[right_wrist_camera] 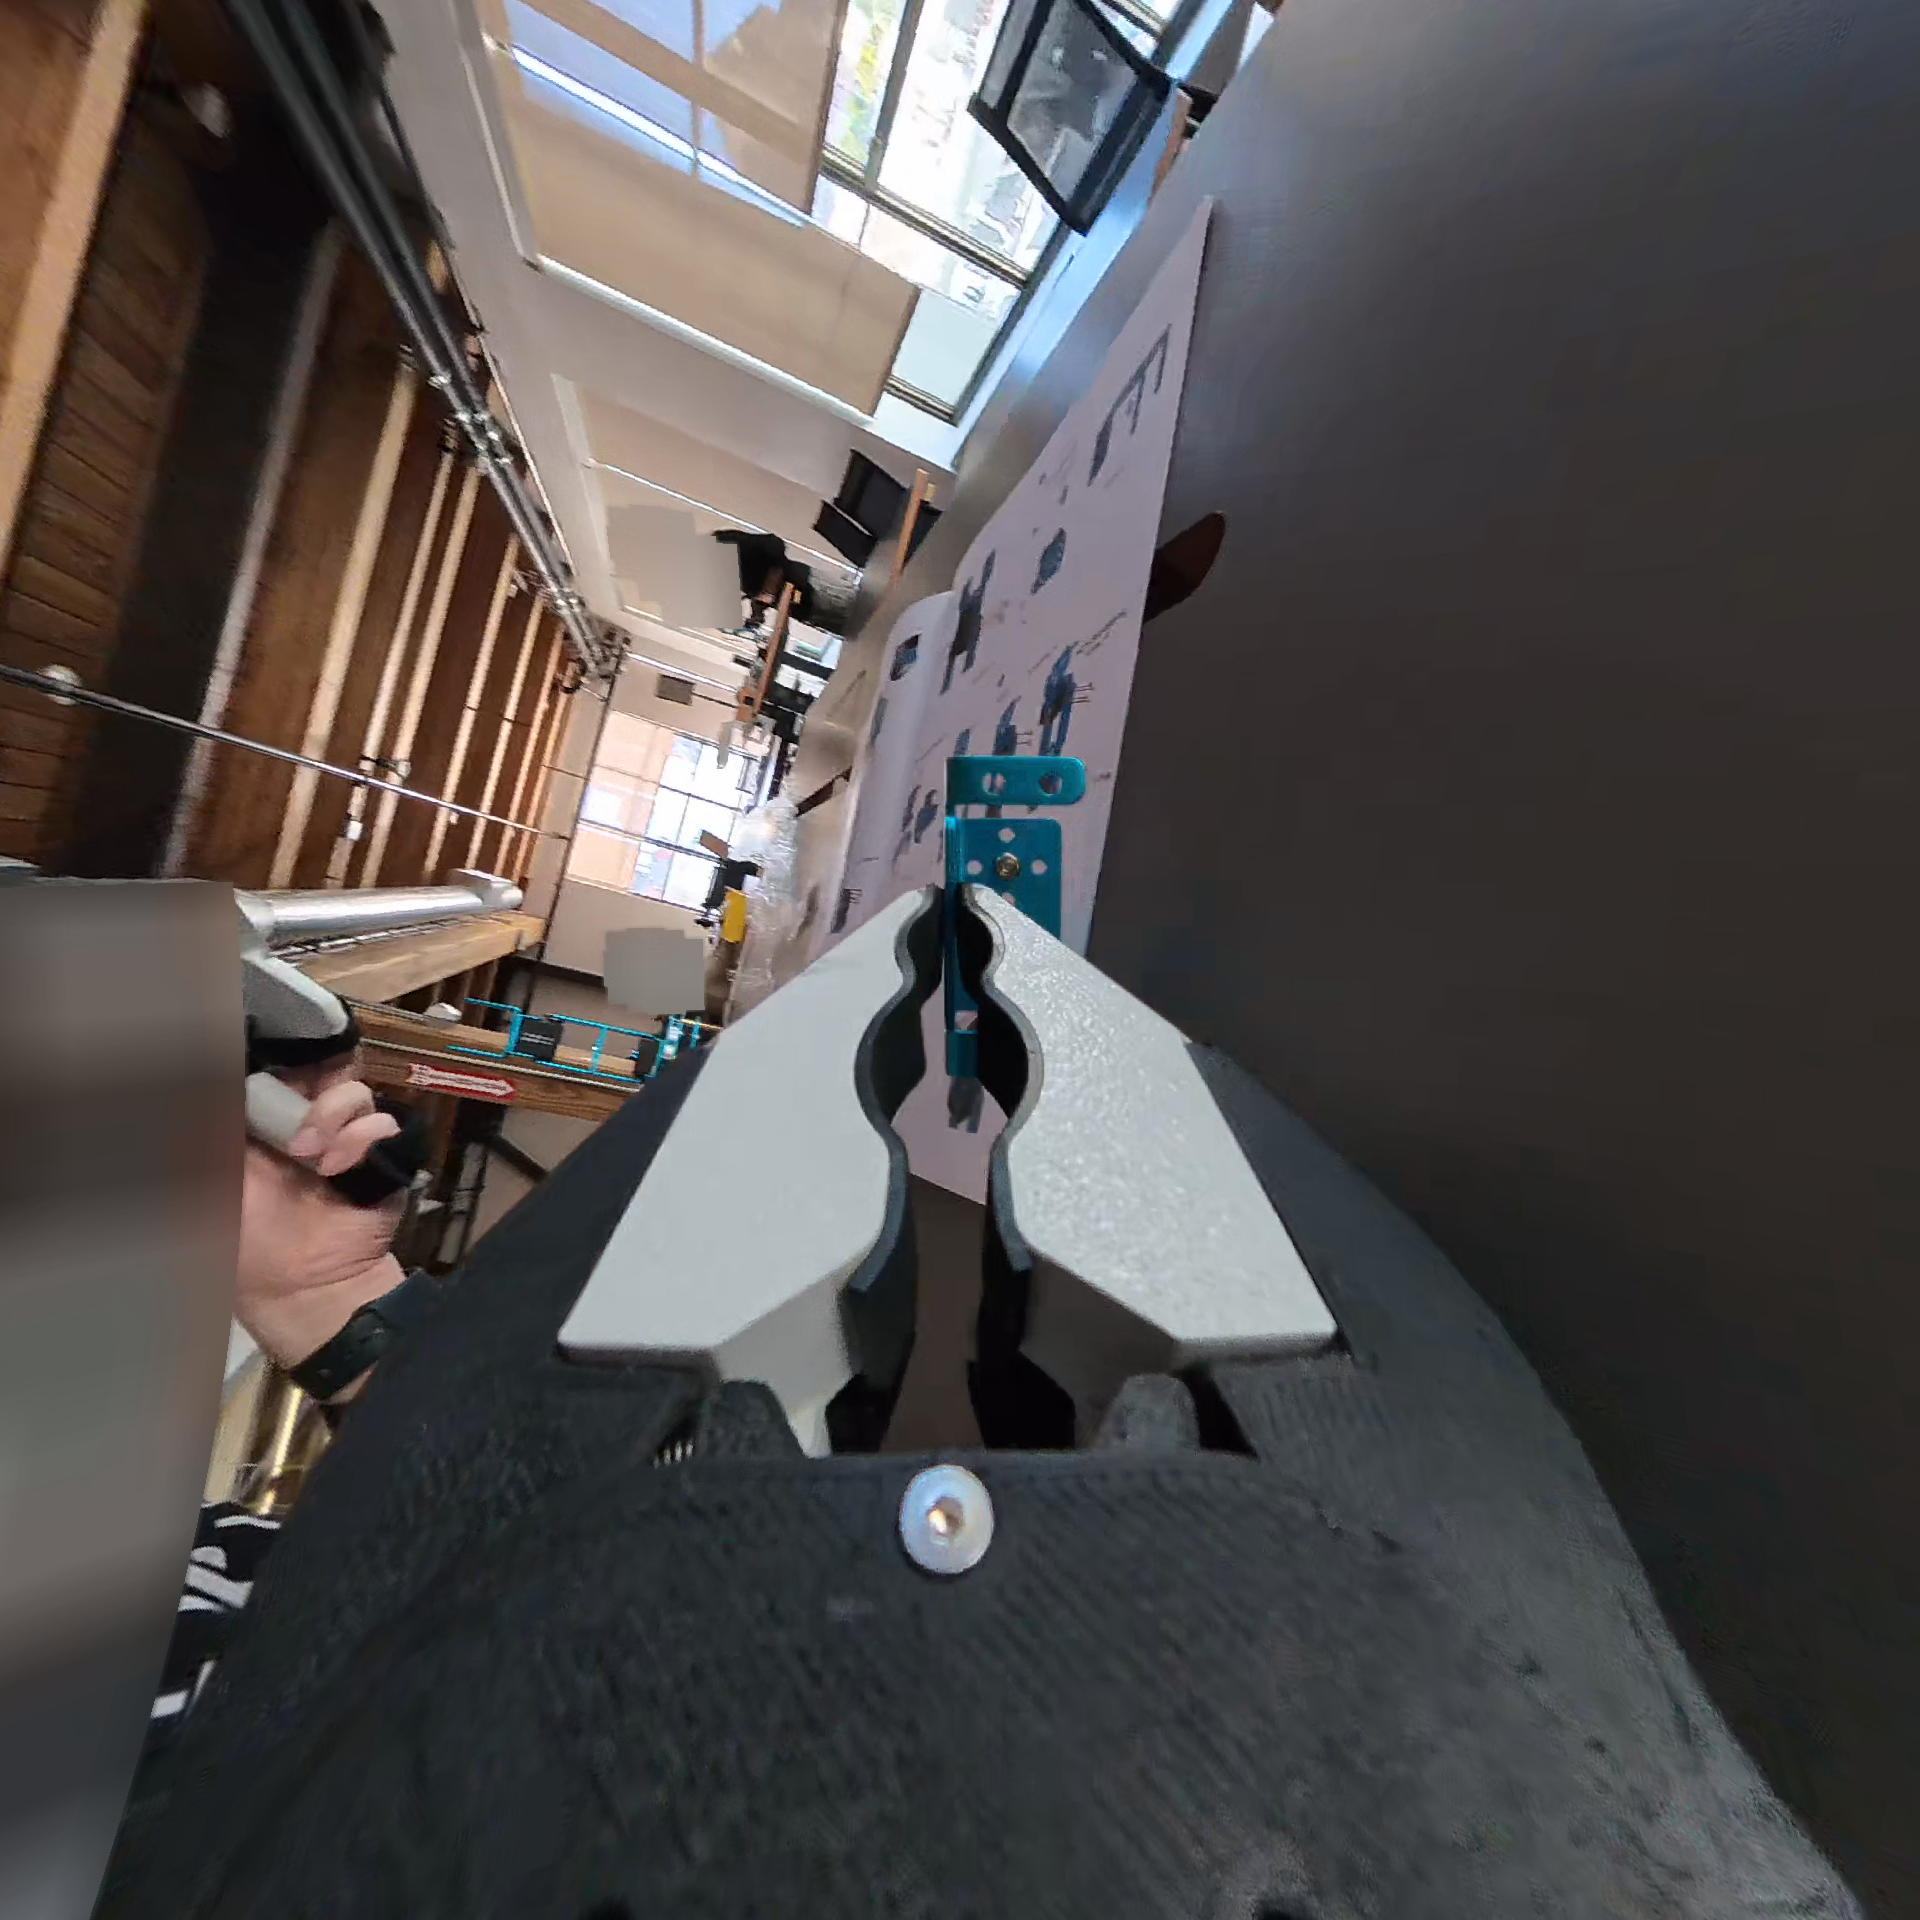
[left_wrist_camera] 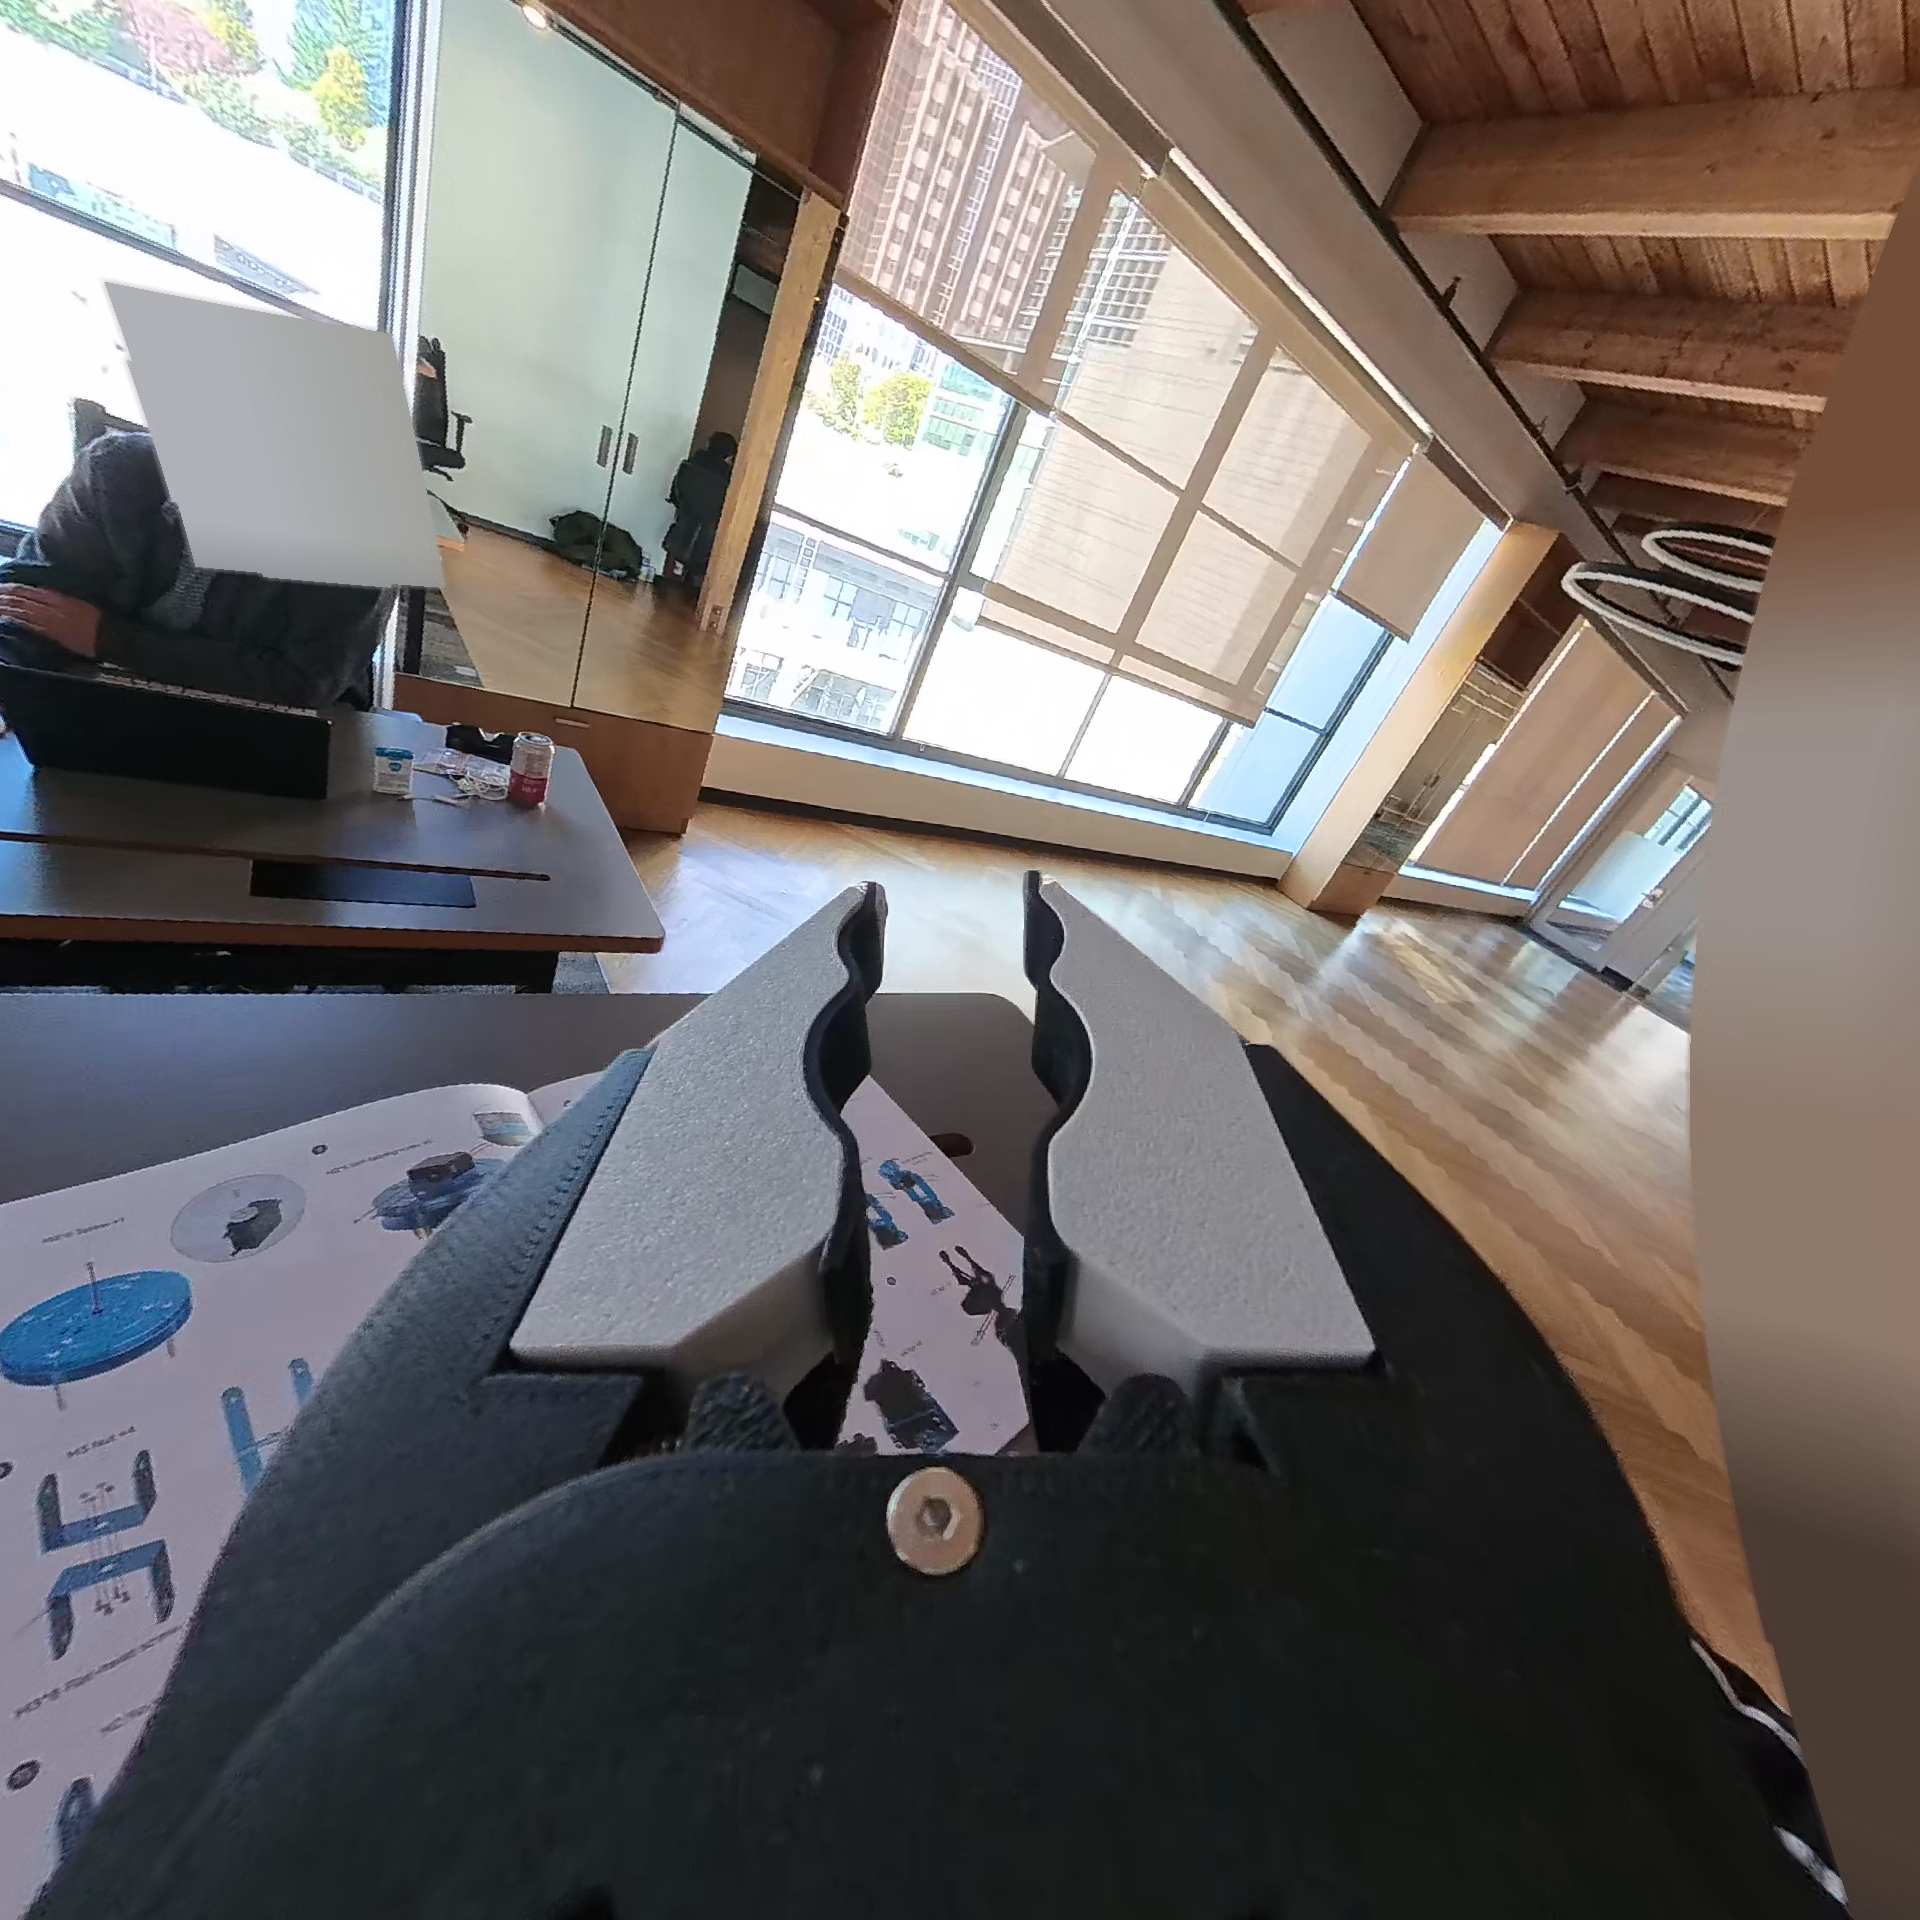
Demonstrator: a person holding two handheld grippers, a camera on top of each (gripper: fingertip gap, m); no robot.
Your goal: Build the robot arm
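— Left tongs [left_wrist_camera: 951,904]?
— Parted, nothing between the grey fingers [left_wrist_camera: 717,1143]. Raised above the dark tabletop [left_wrist_camera: 312,1070], tips pointing out over its far edge toward the wooden floor [left_wrist_camera: 1403,1039] and the big windows [left_wrist_camera: 1091,540].

— Beneath them?
— An open instruction booklet [left_wrist_camera: 187,1299], flat on the tabletop, pages printed with blue parts drawings. Visible through the gap in the tongs too.

— Further off?
— A second desk [left_wrist_camera: 343,842] at the left, carrying a red can [left_wrist_camera: 530,769], a small white container [left_wrist_camera: 393,771] and a black laptop [left_wrist_camera: 166,743]. Behind it, a seated person in a dark top [left_wrist_camera: 114,561].

— Right tongs [right_wrist_camera: 954,896]?
— Closed at the tips on a teal metal bracket [right_wrist_camera: 1013,862]. View rolled sideways, so the tabletop [right_wrist_camera: 1558,727] fills the right half.

— And the bracket itself?
— Pinched by one thin edge flange, the perforated plate sticking out beyond the tips, a brass-coloured fastener [right_wrist_camera: 1006,861] at its middle. A second perforated strip at a right angle on its far end. Held over the booklet [right_wrist_camera: 1049,582]; touching the page or not, hard to tell.

— Anything else there?
— At the left edge, a hand [right_wrist_camera: 312,1226] gripping a grey and black handle [right_wrist_camera: 301,1081]. Beyond, a wooden bench [right_wrist_camera: 457,997] bearing teal frame parts [right_wrist_camera: 582,1039].
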